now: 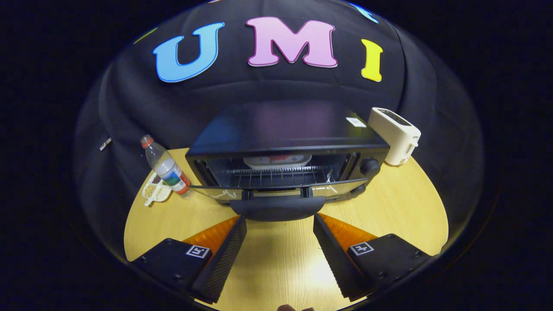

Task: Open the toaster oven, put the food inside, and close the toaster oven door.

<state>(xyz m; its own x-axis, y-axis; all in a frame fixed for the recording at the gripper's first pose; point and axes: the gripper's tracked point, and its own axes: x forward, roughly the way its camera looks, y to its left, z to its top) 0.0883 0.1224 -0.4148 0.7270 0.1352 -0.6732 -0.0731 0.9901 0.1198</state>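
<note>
The hand-held gripper [280, 220] is hovering open, empty, just before the door handle [277, 207]. The toaster oven [242, 142] door is lying open, a plate [276, 161] sitting inside.

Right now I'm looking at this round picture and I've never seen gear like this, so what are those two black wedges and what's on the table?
The camera rides on a hand-held gripper and looks forward along it. The two wedges are its black fingers, spread open, holding nothing. Just ahead, on the round wooden table, stands a black toaster oven, its door down and a white plate of food on the rack. Beside the oven: a clear plastic water bottle, a small snack dish, and a white pop-up toaster.
</note>
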